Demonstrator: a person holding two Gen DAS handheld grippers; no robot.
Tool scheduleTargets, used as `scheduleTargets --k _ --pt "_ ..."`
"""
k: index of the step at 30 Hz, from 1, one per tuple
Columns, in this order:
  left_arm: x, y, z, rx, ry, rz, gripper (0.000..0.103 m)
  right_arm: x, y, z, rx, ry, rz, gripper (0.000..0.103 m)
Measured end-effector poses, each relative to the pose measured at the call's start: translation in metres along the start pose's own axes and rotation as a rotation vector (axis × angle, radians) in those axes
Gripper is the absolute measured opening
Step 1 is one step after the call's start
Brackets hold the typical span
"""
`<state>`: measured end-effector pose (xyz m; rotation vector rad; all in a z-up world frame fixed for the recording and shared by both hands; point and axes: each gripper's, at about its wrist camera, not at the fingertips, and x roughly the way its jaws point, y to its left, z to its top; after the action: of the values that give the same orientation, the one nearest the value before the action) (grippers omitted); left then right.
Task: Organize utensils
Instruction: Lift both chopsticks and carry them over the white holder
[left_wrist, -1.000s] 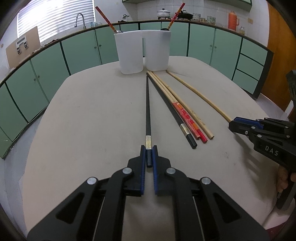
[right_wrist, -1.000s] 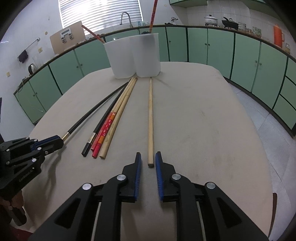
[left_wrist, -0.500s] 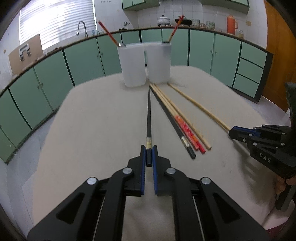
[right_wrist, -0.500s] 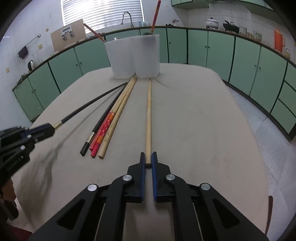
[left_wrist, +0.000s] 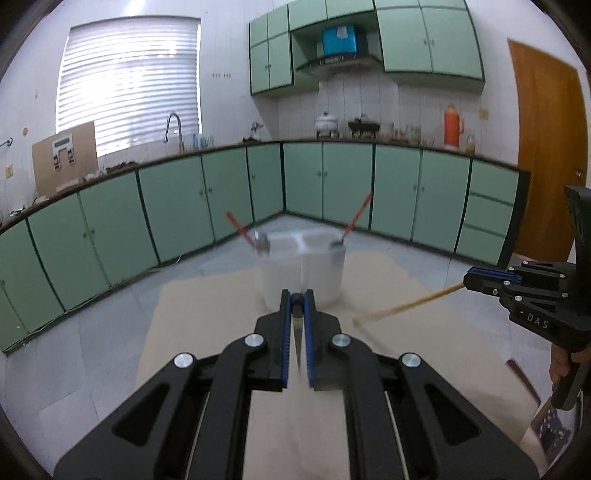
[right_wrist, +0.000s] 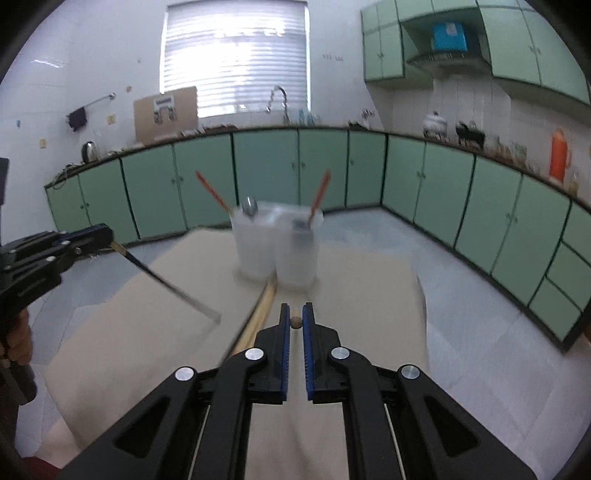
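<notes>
My left gripper (left_wrist: 297, 306) clamped the black chopstick (right_wrist: 166, 284), tip angled down; my right gripper (right_wrist: 294, 319) clamped the wooden chopstick (left_wrist: 406, 305), both raised above the table (right_wrist: 369, 288).

translucent plastic holder (right_wrist: 277, 243), wooden chopstick (left_wrist: 406, 304)

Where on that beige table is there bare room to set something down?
Bare: the beige table right of the white twin-cup holder, and its left side. Crowded: the wooden chopsticks lying in front of the holder.

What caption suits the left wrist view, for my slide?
Left gripper holds a black chopstick pointing at the white holder.
</notes>
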<state>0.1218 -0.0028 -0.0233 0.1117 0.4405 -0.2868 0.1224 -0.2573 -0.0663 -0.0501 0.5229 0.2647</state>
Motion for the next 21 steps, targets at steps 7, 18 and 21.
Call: scheduleTargets --k 7,18,21 --pt "0.02 0.005 0.028 -0.012 0.01 -0.054 0.006 0.012 -0.006 0.05 -0.008 0.024 0.094 0.007" --pt "0.027 0.016 0.061 -0.039 -0.027 -0.099 0.006 0.019 -0.017 0.105 0.006 0.001 0.204 0.007" --pt "0.025 0.016 0.084 -0.023 -0.076 -0.091 0.006 0.013 -0.021 0.132 0.011 -0.046 0.227 0.007"
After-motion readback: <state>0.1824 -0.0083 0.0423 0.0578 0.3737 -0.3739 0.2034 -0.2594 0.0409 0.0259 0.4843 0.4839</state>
